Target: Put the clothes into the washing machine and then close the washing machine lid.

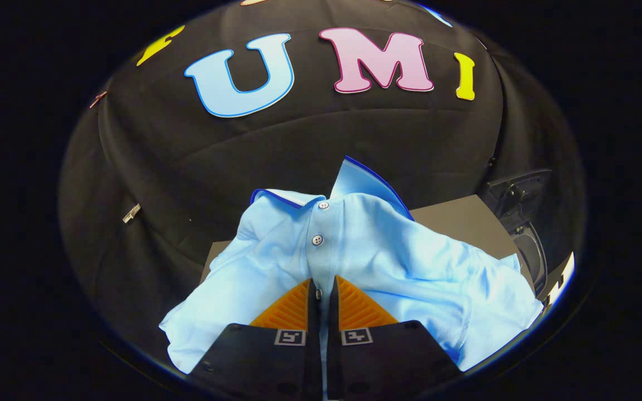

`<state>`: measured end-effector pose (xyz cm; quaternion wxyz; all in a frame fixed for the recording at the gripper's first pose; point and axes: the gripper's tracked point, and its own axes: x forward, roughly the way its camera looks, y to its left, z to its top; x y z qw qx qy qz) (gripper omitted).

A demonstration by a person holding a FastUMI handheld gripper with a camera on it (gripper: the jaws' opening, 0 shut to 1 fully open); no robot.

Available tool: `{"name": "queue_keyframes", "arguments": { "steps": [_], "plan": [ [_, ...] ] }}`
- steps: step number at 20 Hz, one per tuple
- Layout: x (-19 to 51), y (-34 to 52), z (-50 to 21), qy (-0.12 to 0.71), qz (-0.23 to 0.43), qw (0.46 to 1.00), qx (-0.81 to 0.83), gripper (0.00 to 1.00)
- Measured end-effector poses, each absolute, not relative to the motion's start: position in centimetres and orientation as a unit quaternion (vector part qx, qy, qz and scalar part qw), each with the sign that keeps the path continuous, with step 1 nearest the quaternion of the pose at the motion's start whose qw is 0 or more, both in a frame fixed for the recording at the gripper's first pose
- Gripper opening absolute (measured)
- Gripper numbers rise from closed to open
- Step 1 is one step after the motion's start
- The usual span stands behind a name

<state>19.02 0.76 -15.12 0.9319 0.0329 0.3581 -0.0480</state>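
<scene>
Gripper view: gripper (324, 287) has its fingers pressed nearly together on a fold of the light blue shirt (365, 256), pinching the cloth along the button placket just below the lower button (317, 240). A thin strip of fabric shows in the gap between the fingers, so both seem to bear on it. The shirt drapes ahead of and to both sides of the fingers, collar (293, 196) beyond the tips, one collar flap standing up behind it. Beyond the shirt, partly covered by it, sits a grey flat-topped box (460, 223), probably the washing machine body, though I can't confirm that from here. To the right of the box is a dark round hinged part (521, 200), possibly the lid or door standing open; it's too distorted at the edge of the lens to be sure. No drum opening is visible, so I can't tell whether the shirt is lifted or resting on the box. Step in hand, my read: the transfer, with the shirt gripped and being carried to the machine; nothing is loaded and the lid is not closed. The next move calls for locating the opening, bringing the pinched fold over it, and getting the trailing sleeves and hem inside before letting go. Risk: loose cloth hanging over the rim could block the lid.
</scene>
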Motion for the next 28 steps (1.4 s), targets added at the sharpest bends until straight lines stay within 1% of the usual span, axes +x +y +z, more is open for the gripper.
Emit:
{"name": "queue_keyframes", "arguments": {
  "steps": [4,5,6,7,8,14,18,23,24,28],
  "plan": [
    [19.0,1.0,-14.9,0.324,-0.042,0.945,-0.035,0.09],
    [18.9,1.5,-14.6,0.314,-0.025,0.948,-0.044,0.08],
    [19.1,1.6,-14.0,0.295,-0.01,0.954,-0.05,0.08],
    [19.2,2.1,-13.0,0.275,0.005,0.961,-0.043,0.05],
    [19.4,2.2,-12.0,0.255,0.015,0.966,-0.039,0.05],
    [18.5,1.6,-8.6,0.187,0.038,0.98,-0.048,0.05],
    [17.4,-0.5,-6.2,0.128,0.037,0.99,-0.047,0.05],
    [14.4,-3.5,-0.7,0.041,0.038,0.998,-0.042,0.05],
    [13.7,-4.8,0.6,0.022,0.027,0.998,-0.048,0.05],
    [12.4,-10.1,3.6,-0.01,-0.014,0.998,-0.059,0.05]
  ]
}}
